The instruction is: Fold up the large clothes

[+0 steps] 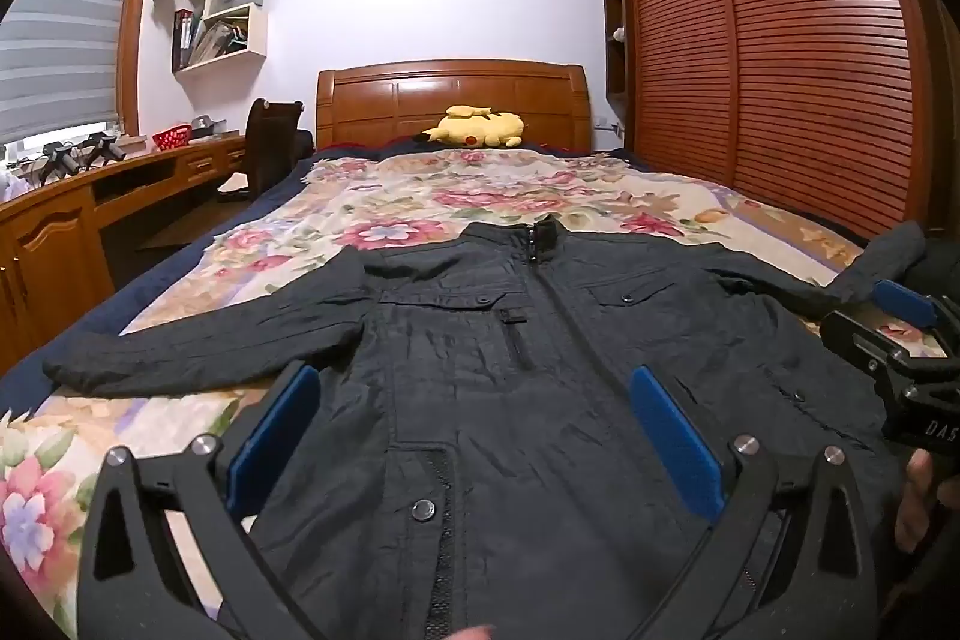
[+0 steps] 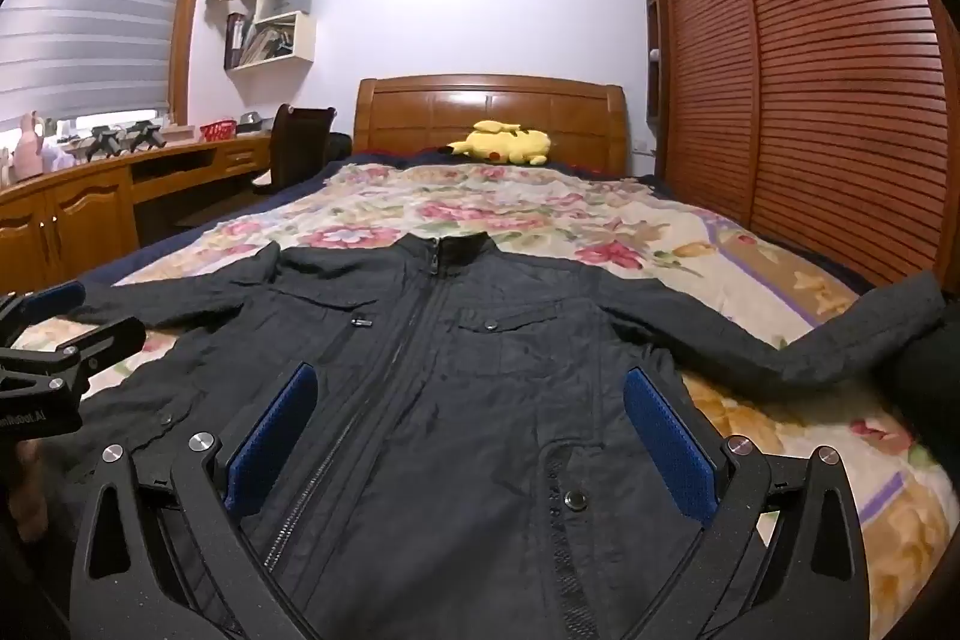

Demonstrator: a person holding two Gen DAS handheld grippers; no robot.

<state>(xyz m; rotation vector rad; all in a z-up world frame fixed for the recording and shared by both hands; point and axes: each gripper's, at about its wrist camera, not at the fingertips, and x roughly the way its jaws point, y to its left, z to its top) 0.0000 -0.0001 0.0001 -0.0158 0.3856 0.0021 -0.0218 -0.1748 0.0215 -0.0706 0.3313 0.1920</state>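
Note:
A dark grey zip-up jacket (image 1: 516, 340) lies flat, front up, on the bed, collar away from me and both sleeves spread out; it also shows in the right wrist view (image 2: 456, 358). My left gripper (image 1: 474, 388) is open with blue pads, held above the jacket's lower left half. My right gripper (image 2: 468, 388) is open above the lower right half. The right gripper also shows at the right edge of the left wrist view (image 1: 900, 334). The left gripper shows at the left edge of the right wrist view (image 2: 54, 334). Neither holds anything.
The jacket rests on a floral bedspread (image 1: 420, 196). A yellow plush toy (image 1: 480, 127) lies by the wooden headboard (image 1: 450, 94). A slatted wooden wardrobe (image 1: 780, 40) stands right of the bed. A wooden desk (image 1: 90, 196) and dark chair (image 1: 270, 142) stand left.

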